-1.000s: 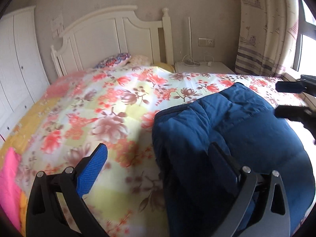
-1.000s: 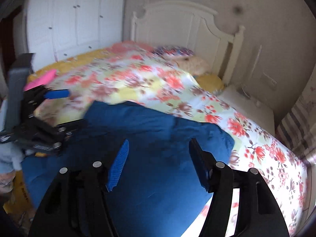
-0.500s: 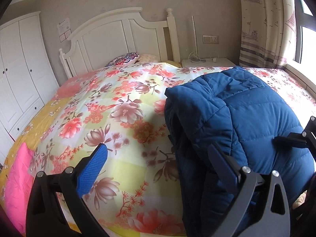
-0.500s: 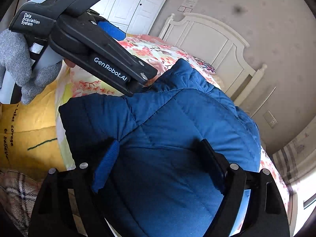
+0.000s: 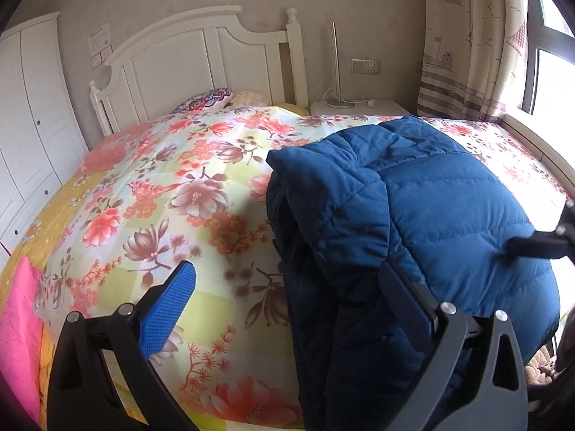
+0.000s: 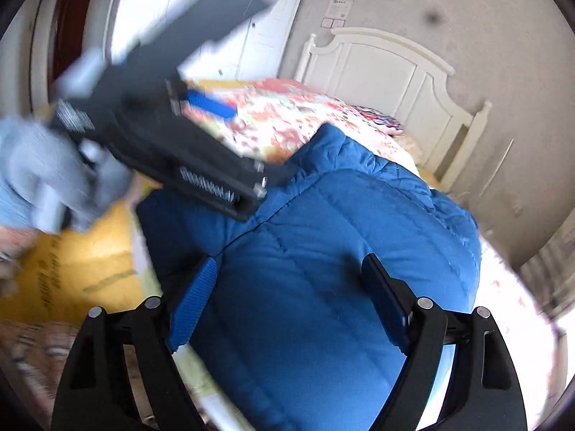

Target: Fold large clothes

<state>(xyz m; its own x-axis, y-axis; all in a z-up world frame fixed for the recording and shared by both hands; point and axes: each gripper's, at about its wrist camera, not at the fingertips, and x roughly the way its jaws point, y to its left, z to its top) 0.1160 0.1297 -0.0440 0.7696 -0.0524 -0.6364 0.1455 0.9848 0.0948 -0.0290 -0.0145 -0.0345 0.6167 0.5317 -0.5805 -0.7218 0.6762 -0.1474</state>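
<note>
A dark blue padded jacket lies folded in a thick bundle on the right side of the bed, its lower part hanging over the near edge. It fills the middle of the right wrist view. My left gripper is open and empty, just above the jacket's left edge. My right gripper is open and empty, hovering over the jacket. One of its fingers shows at the right of the left wrist view. The left gripper's body is blurred in the right wrist view.
The bed has a floral quilt and a white headboard. Pillows lie at its head. A nightstand with a lamp stands at the back right, a curtain and window beside it. White wardrobes stand left. A pink cloth lies near left.
Both grippers have pulled back toward the foot of the bed, away from the jacket. The left gripper has moved up and across the right wrist view. The jacket stays folded.
</note>
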